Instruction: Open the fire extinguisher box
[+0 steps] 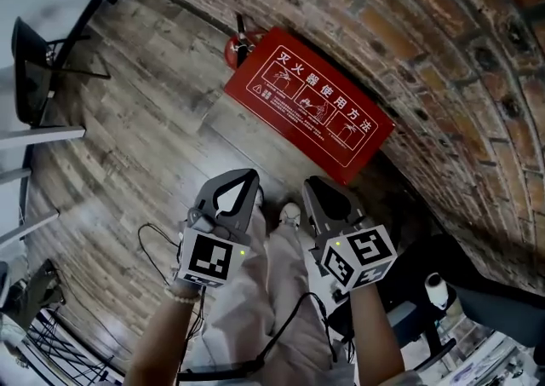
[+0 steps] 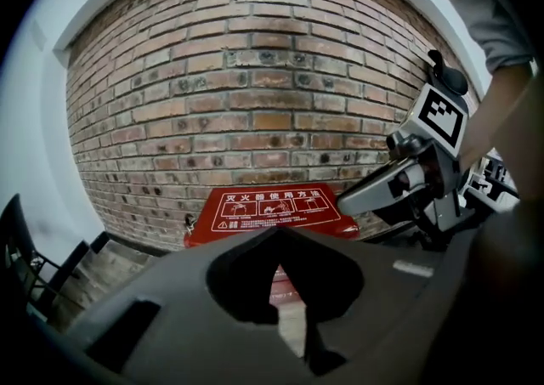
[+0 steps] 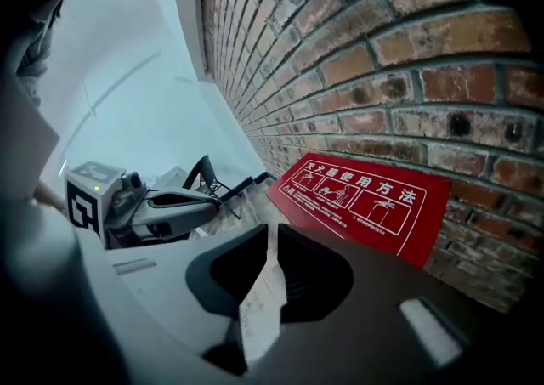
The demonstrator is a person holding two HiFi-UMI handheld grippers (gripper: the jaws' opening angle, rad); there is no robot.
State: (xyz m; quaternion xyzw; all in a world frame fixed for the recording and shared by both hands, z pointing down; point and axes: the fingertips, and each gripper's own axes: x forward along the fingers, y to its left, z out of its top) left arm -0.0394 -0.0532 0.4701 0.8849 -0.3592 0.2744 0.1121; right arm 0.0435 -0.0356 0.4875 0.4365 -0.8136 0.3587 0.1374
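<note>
A red fire extinguisher box (image 1: 311,103) lies with its lid down on the wooden floor against the brick wall (image 1: 426,35); white instruction pictures and characters cover the lid. It also shows ahead of the jaws as the box (image 2: 272,205) and, from the side, the box (image 3: 365,196). A red extinguisher (image 1: 237,45) with a black handle stands at its far end. My left gripper (image 1: 249,175) hangs above the floor short of the box, its tips (image 2: 276,234) together and empty. Beside it my right gripper (image 1: 313,181) holds nothing; a narrow slit shows between its jaws (image 3: 272,234).
A black chair (image 1: 38,69) stands at the far left by a white wall. Black cables (image 1: 157,244) trail over the floor below my left gripper. A white shoe (image 1: 290,214) shows between the grippers. Dark equipment (image 1: 443,299) sits at the lower right.
</note>
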